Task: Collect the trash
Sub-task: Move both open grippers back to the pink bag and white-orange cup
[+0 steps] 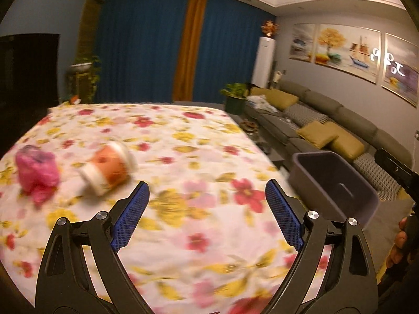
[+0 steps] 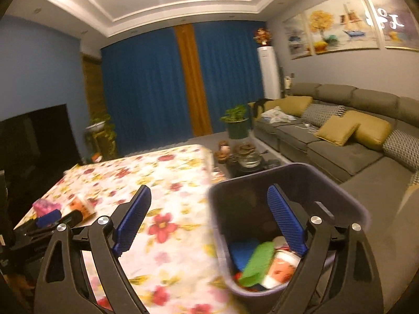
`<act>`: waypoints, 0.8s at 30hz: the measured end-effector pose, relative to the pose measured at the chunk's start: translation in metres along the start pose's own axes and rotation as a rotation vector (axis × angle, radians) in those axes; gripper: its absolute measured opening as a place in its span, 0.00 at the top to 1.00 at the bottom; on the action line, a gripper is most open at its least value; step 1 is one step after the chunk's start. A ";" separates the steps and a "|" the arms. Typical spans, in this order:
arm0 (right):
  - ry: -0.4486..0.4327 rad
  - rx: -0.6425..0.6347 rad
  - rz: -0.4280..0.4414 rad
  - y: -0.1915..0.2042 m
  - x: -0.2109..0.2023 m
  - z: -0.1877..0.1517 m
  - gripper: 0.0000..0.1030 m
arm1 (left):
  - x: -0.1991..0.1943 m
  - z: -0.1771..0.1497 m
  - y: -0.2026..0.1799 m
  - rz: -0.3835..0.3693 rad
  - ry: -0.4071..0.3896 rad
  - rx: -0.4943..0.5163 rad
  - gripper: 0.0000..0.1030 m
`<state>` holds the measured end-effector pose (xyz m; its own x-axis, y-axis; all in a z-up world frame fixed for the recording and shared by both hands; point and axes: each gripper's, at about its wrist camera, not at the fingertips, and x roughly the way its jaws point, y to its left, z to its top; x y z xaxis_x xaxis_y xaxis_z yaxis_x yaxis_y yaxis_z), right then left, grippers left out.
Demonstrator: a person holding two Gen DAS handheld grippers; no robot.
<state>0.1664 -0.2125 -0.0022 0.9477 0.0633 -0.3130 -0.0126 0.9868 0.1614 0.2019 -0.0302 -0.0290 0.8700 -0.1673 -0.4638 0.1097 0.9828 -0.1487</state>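
Your left gripper (image 1: 207,191) hung wide open and empty over the floral table (image 1: 183,136) — cup (image 1: 108,168) and pink bag (image 1: 36,170) lay ahead-left. Your right gripper (image 2: 209,198), also open, straddled the table's right edge above the bin (image 2: 262,183).

Left claw (image 1: 207,192), right claw (image 2: 209,196): black forked arms, silver round screws, blue textured pads (image 1: 129,219).
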 end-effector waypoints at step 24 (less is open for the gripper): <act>0.253 -0.119 0.189 0.234 0.121 -0.033 0.14 | -0.041 0.014 0.217 0.366 -0.056 -0.164 0.14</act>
<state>0.2675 0.0313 -0.0331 0.8158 0.2671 -0.5130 -0.2318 0.9636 0.1331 0.1969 0.1910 -0.0303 0.8629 0.2002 -0.4640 -0.2860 0.9504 -0.1219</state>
